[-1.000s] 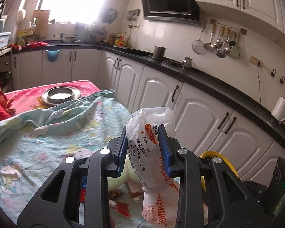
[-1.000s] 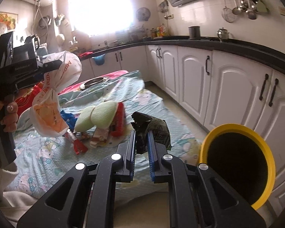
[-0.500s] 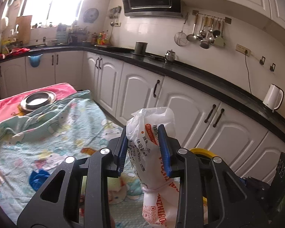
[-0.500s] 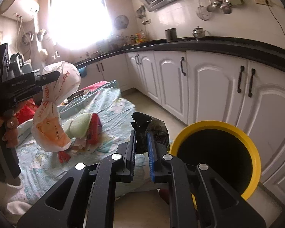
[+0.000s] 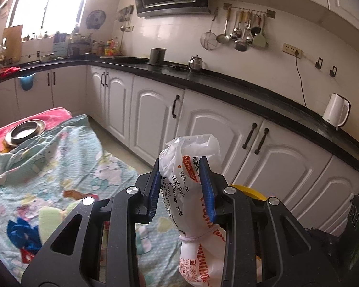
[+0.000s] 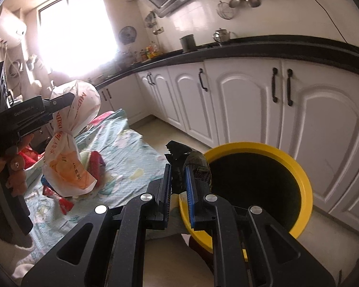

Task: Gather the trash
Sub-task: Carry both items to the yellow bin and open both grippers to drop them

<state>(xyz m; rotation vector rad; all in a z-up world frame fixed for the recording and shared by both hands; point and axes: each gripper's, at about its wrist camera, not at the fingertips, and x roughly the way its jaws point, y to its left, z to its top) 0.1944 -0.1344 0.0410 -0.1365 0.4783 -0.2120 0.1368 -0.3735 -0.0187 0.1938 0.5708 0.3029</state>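
Note:
My left gripper (image 5: 180,186) is shut on a white plastic bag (image 5: 191,191) with orange print, knotted below the pads and hanging down. The right wrist view shows the same white bag (image 6: 67,153) dangling at the left, above the cloth. My right gripper (image 6: 178,181) is shut on a crumpled dark wrapper (image 6: 186,162), held at the near rim of a yellow bin (image 6: 304,179) with a dark inside. A sliver of the yellow bin (image 5: 249,191) shows behind the left gripper's right finger. More litter (image 6: 64,203), red and green pieces, lies on the cloth under the bag.
A table under a pale blue cartoon-print cloth (image 5: 59,167) carries a metal dish (image 5: 24,131) at its far end. White cabinets (image 5: 203,129) under a black counter run along the right. A white kettle (image 5: 335,112) stands on the counter. Bare floor (image 6: 160,138) separates table and cabinets.
Both grippers have swung right, away from the table. The yellow bin has grown larger and come under the right gripper's wrapper. The litter pile has slid left. Both grips are unchanged.

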